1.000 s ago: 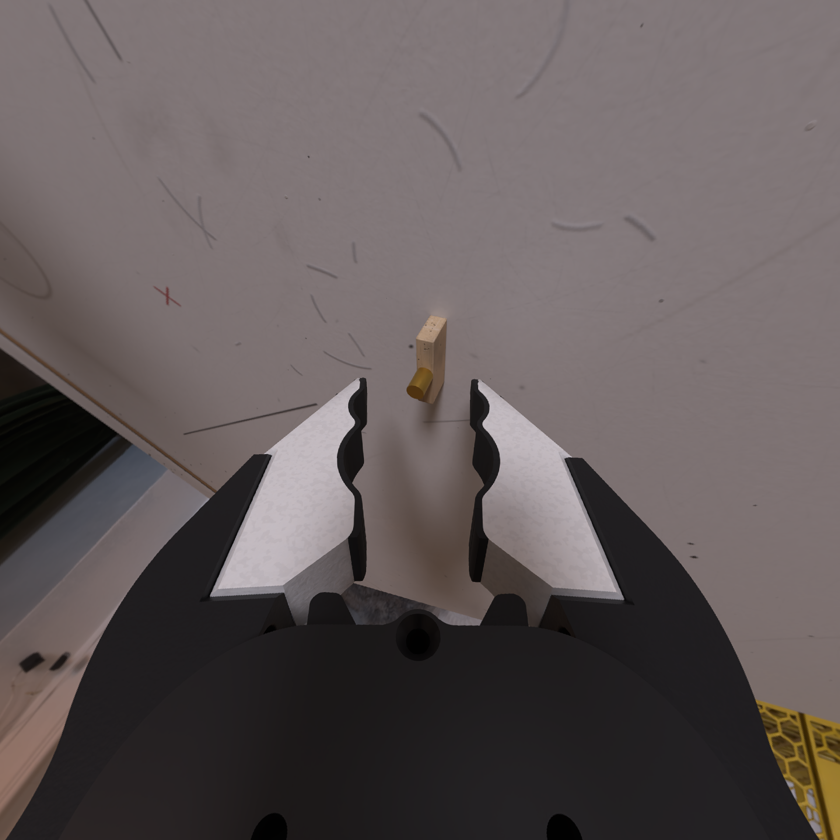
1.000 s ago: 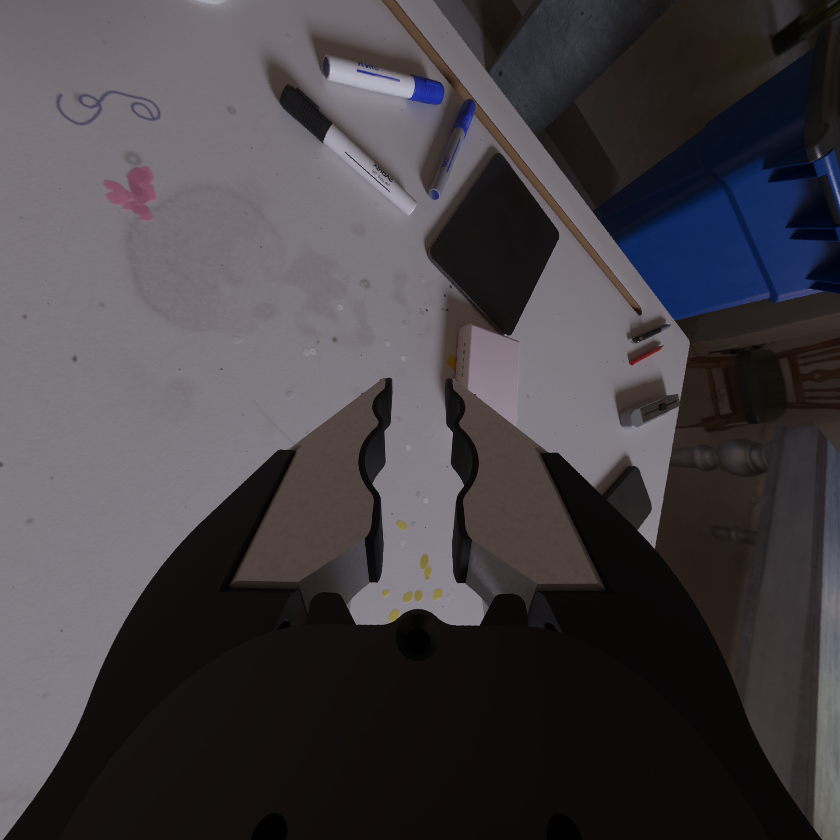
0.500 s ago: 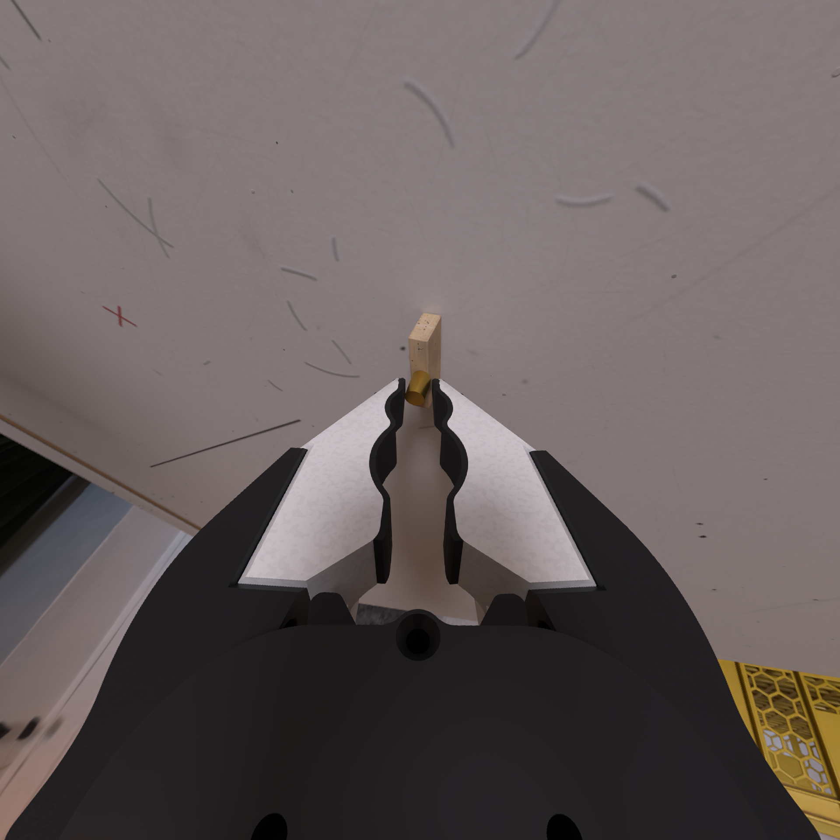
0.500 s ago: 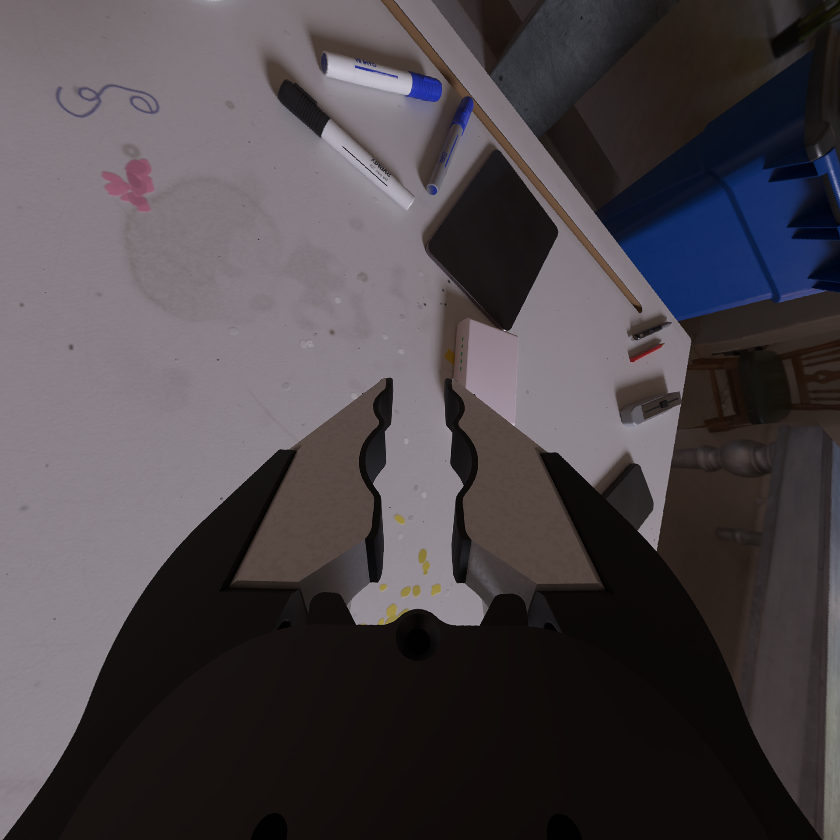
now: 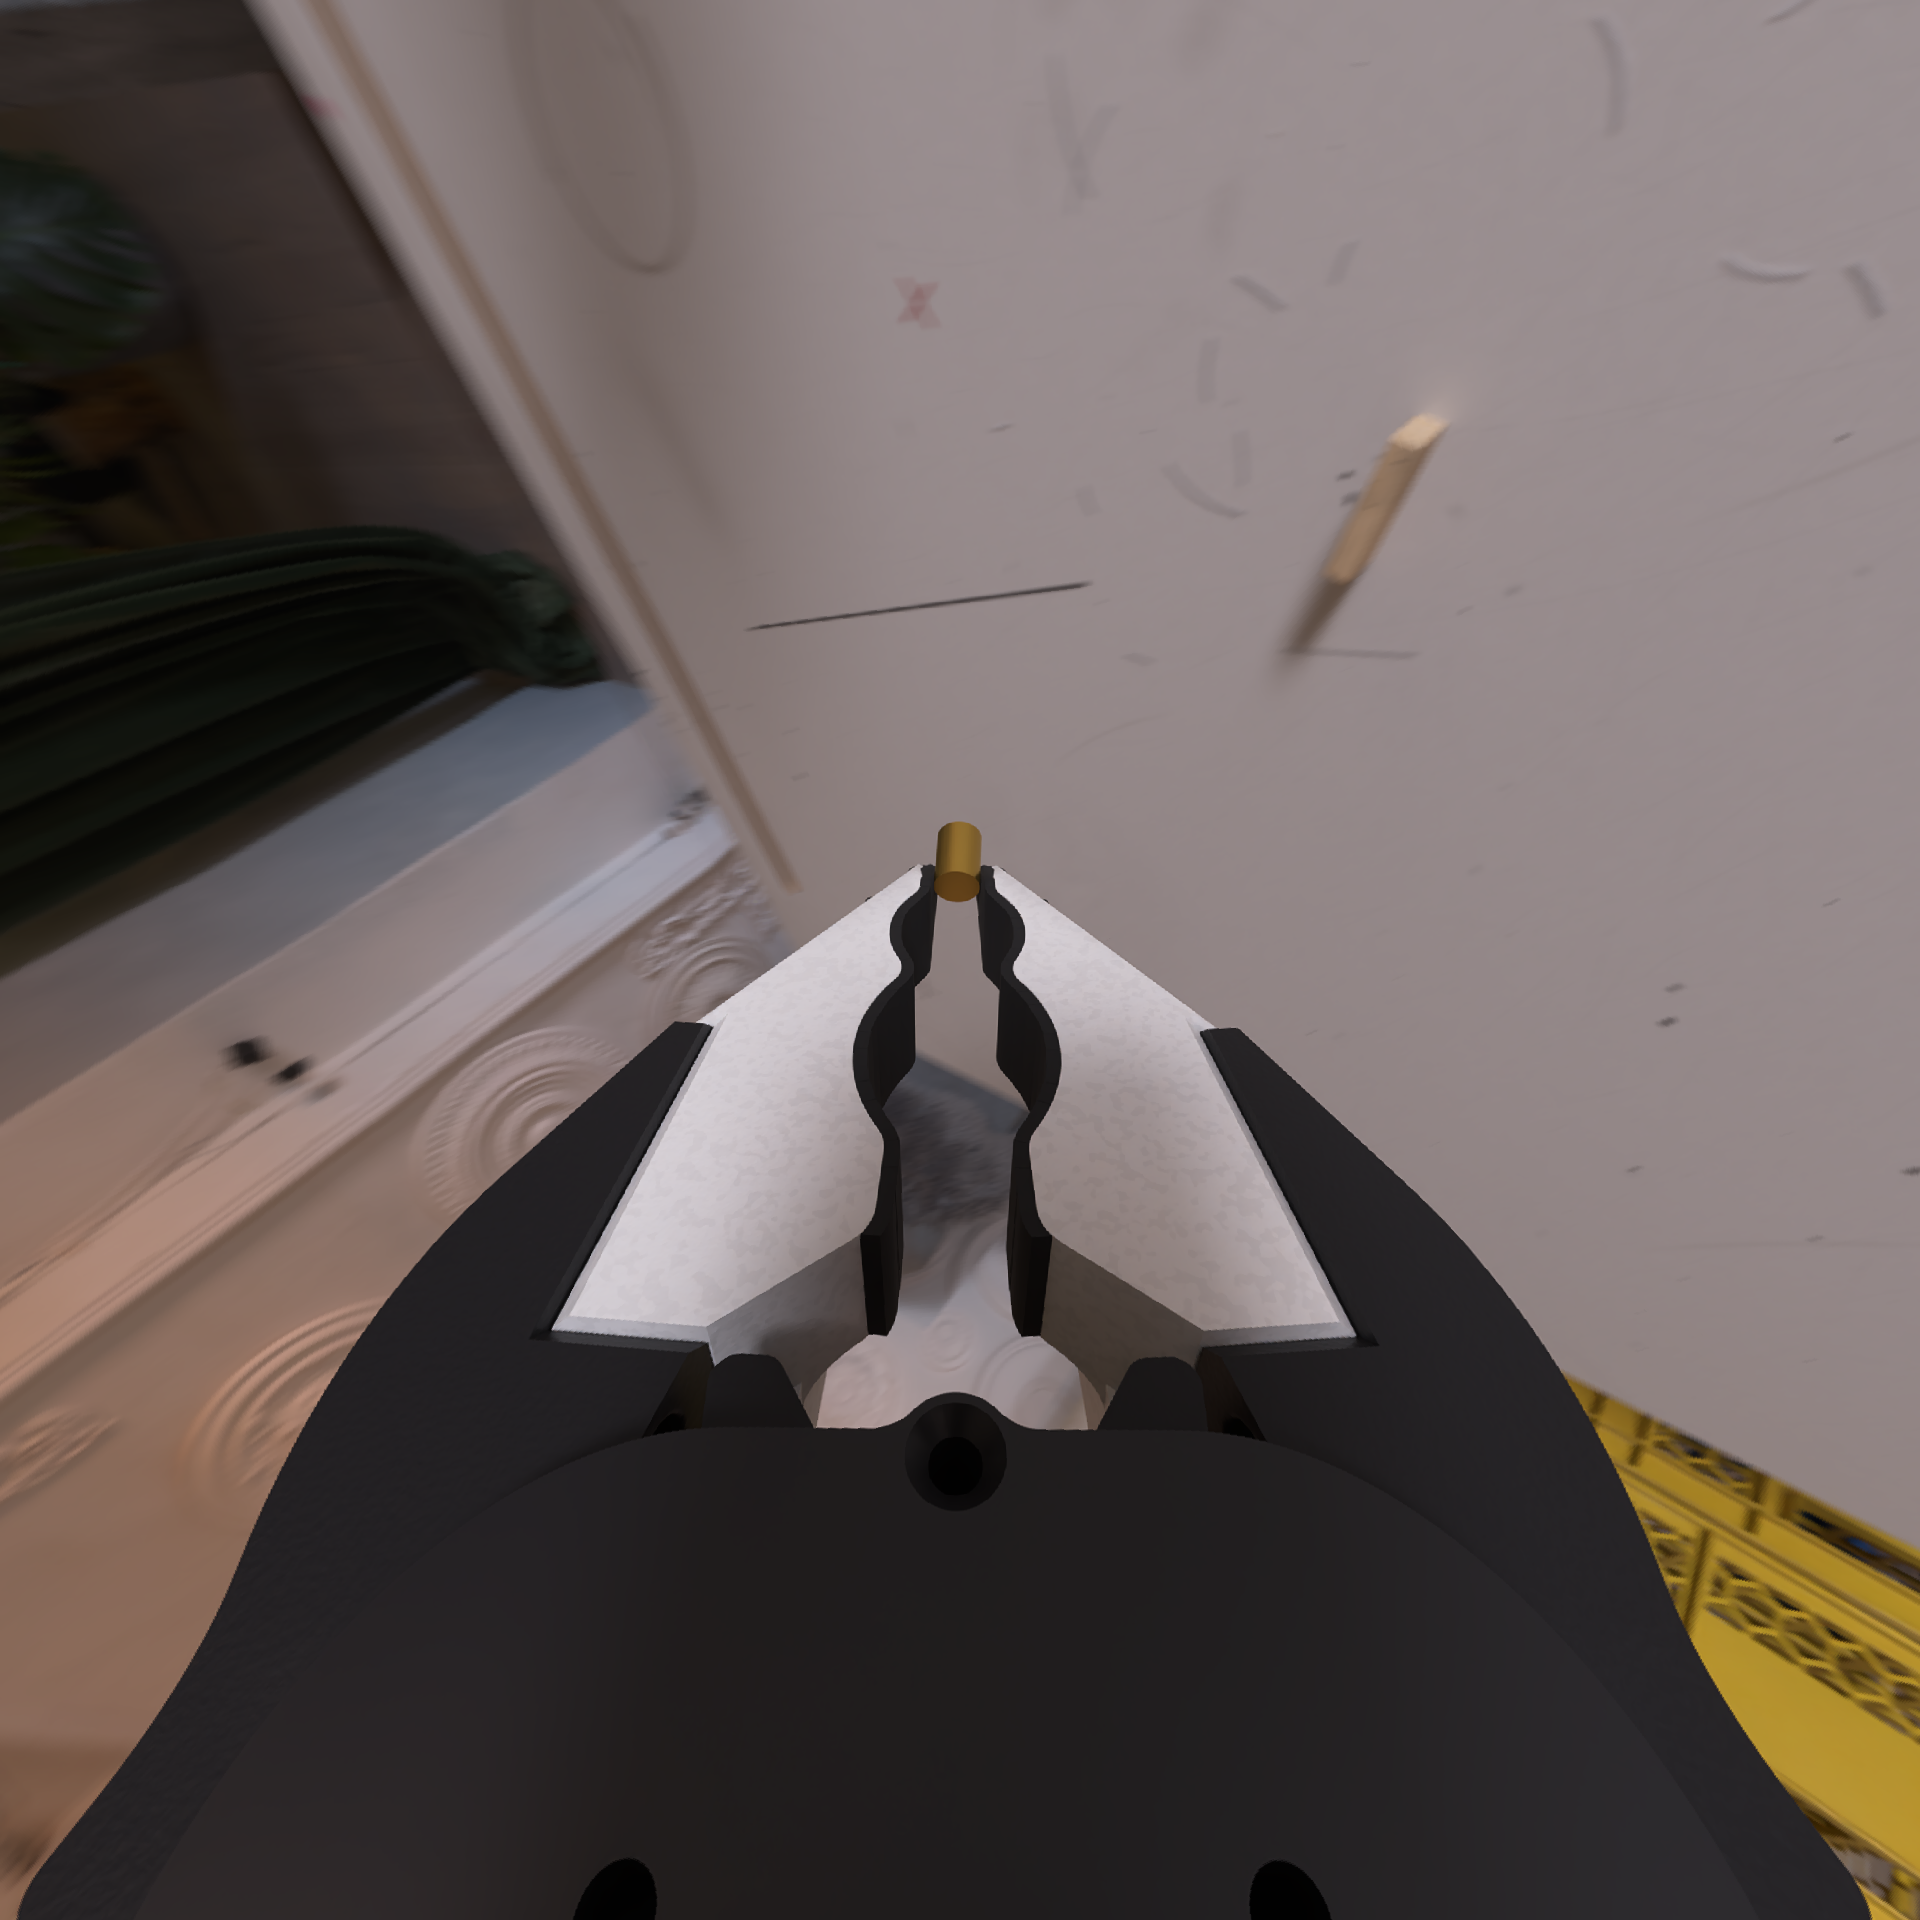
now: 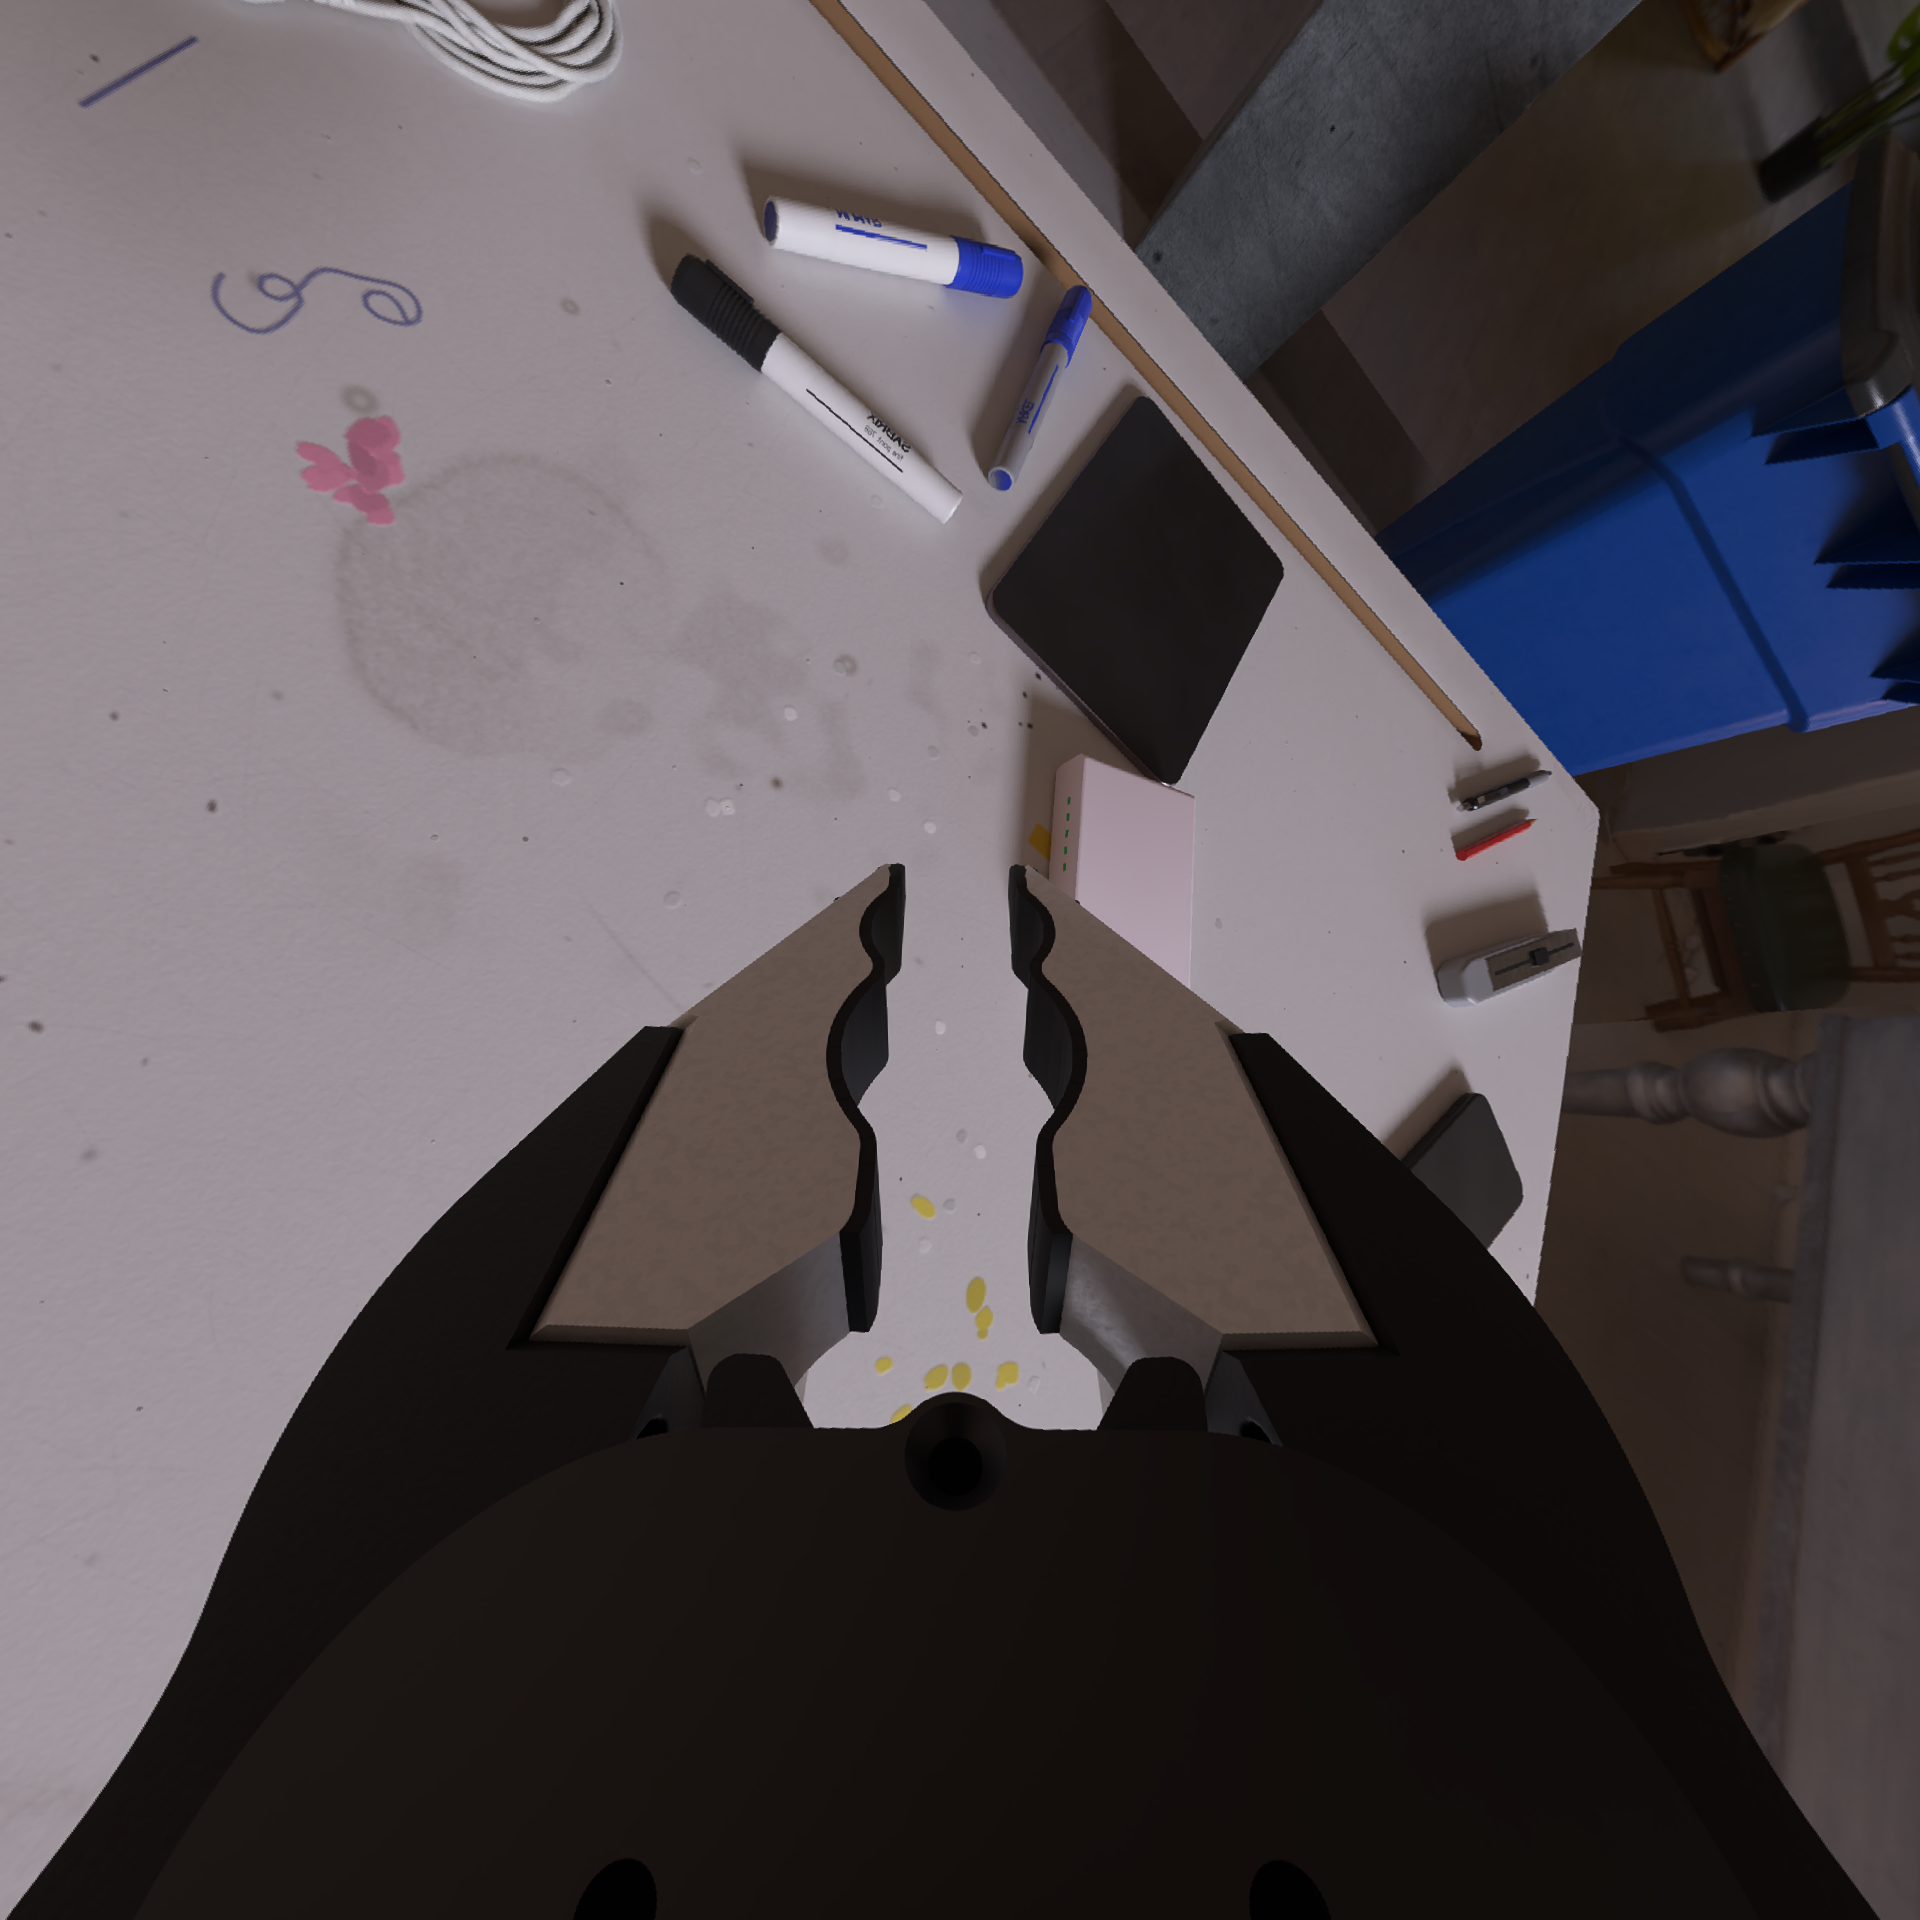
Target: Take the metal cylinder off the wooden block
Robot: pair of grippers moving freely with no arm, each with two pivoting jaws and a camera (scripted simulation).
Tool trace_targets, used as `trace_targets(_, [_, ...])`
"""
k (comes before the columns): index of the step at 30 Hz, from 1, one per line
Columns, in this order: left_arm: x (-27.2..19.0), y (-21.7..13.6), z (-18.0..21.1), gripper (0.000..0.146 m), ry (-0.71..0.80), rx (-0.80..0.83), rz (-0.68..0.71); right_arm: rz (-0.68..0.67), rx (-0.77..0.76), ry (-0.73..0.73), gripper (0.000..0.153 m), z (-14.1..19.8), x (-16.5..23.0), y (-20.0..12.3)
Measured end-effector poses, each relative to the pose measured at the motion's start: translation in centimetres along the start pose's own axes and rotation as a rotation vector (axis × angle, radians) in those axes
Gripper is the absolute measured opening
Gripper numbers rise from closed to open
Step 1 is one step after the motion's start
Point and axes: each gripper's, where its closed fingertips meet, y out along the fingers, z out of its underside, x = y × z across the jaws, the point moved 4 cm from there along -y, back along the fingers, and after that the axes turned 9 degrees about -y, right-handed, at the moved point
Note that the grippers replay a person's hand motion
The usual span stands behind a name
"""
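In the left wrist view my left gripper (image 5: 957,883) is shut on the small brass-coloured metal cylinder (image 5: 958,854), pinched at the fingertips with its far end sticking out ahead. The wooden block (image 5: 1377,511) is a thin pale slab, blurred, far off to the upper right on the white table (image 5: 1351,935), apart from the cylinder. In the right wrist view my right gripper (image 6: 956,883) is open and empty above the table; neither cylinder nor block shows there.
The table's edge (image 5: 582,499) runs diagonally at the left, with floor beyond; a yellow crate (image 5: 1787,1621) is at the lower right. The right wrist view shows markers (image 6: 810,384), a black pad (image 6: 1138,587), a white box (image 6: 1127,862), a coiled cord (image 6: 499,36), a blue bin (image 6: 1662,561).
My left gripper closed on the cylinder, pulled it off the block and swung left; the block now lies far to the right. The right gripper shifted slightly.
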Motion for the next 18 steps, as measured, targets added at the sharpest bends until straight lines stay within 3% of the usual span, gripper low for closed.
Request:
trace_targets(5, [5.3, -9.1, -2.2, 0.007, 0.025, -0.055, -0.191, -0.003, -0.002, 0.010, 0.020, 0.3, -0.1, -0.1])
trace_targets(9, [6.5, -13.9, -8.6, 0.007, 0.085, -0.205, -0.214, -0.009, 0.000, 0.014, 0.020, 0.6, 0.0, -0.2])
trace_targets(12, [4.5, -13.9, -14.7, 0.007, 0.156, -0.334, -0.112, -0.014, -0.014, 0.019, 0.020, 0.8, 0.0, -0.3])
trace_targets(18, [-2.7, -8.7, -25.0, 0.007, 0.424, -0.480, 0.040, -0.025, -0.064, 0.048, 0.020, 1.2, -0.2, -0.6])
